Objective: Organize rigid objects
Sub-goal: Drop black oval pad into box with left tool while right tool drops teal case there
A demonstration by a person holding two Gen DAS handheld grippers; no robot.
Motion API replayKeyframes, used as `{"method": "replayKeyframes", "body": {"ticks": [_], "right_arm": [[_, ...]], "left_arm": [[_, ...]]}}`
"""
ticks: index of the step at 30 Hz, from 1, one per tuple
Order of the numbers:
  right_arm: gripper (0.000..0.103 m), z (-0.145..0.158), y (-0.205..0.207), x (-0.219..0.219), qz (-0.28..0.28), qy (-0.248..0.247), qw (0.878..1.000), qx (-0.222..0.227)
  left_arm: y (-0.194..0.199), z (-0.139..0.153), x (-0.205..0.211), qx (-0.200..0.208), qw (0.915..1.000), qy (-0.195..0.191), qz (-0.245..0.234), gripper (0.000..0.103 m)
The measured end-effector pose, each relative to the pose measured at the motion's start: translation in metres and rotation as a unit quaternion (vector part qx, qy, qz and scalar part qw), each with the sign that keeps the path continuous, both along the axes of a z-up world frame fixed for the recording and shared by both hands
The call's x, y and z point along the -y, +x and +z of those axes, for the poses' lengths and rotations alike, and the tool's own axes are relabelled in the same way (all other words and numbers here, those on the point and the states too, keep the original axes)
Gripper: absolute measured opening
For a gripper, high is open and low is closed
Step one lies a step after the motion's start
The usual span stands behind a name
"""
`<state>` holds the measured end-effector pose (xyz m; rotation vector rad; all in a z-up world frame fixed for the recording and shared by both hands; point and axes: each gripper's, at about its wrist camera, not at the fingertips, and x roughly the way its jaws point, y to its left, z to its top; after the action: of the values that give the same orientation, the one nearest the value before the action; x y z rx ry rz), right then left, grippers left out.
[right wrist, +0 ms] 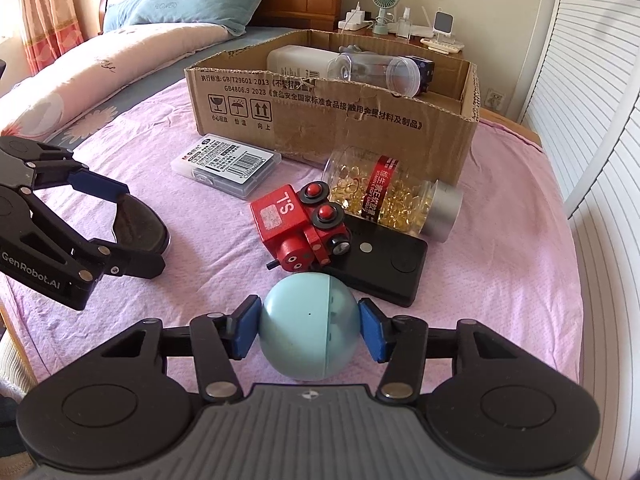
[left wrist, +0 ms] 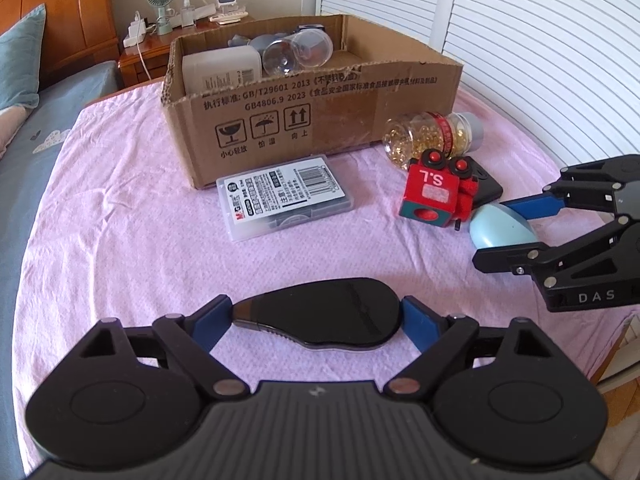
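My left gripper is shut on a black oval case lying on the pink sheet; it also shows in the right wrist view. My right gripper is shut on a light blue ball, also seen in the left wrist view. An open cardboard box stands behind, holding a white bottle and clear jars. In front of it lie a clear plastic card case, a red toy train, a jar of golden capsules and a flat black device.
The pink sheet covers the bed. A pillow and quilt lie to the left. A nightstand with a small fan stands behind the box. White louvred doors are on the right.
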<state>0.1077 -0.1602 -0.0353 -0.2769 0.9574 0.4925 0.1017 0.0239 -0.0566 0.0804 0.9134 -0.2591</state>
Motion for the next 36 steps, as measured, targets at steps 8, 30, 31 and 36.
{"method": "replayKeyframes", "body": {"ticks": [8,30,31,36], "right_arm": [[0.058,0.015,-0.007,0.005,0.009,-0.010,1.000,0.003],[0.058,0.094,0.047,0.008,0.022,0.010,0.995,0.100],[0.058,0.096,0.052,0.007,0.020,0.011,0.994,0.104],[0.058,0.103,0.074,0.006,0.018,0.012,0.993,0.116]], "left_arm": [[-0.003,0.025,0.002,0.004,0.9995,0.009,-0.029,0.089],[0.102,0.097,0.000,0.101,0.9941,0.031,-0.024,0.090],[0.110,0.095,-0.001,0.099,0.9943,0.031,-0.021,0.090],[0.143,0.079,-0.009,0.082,0.9961,0.033,0.000,0.090]]}}
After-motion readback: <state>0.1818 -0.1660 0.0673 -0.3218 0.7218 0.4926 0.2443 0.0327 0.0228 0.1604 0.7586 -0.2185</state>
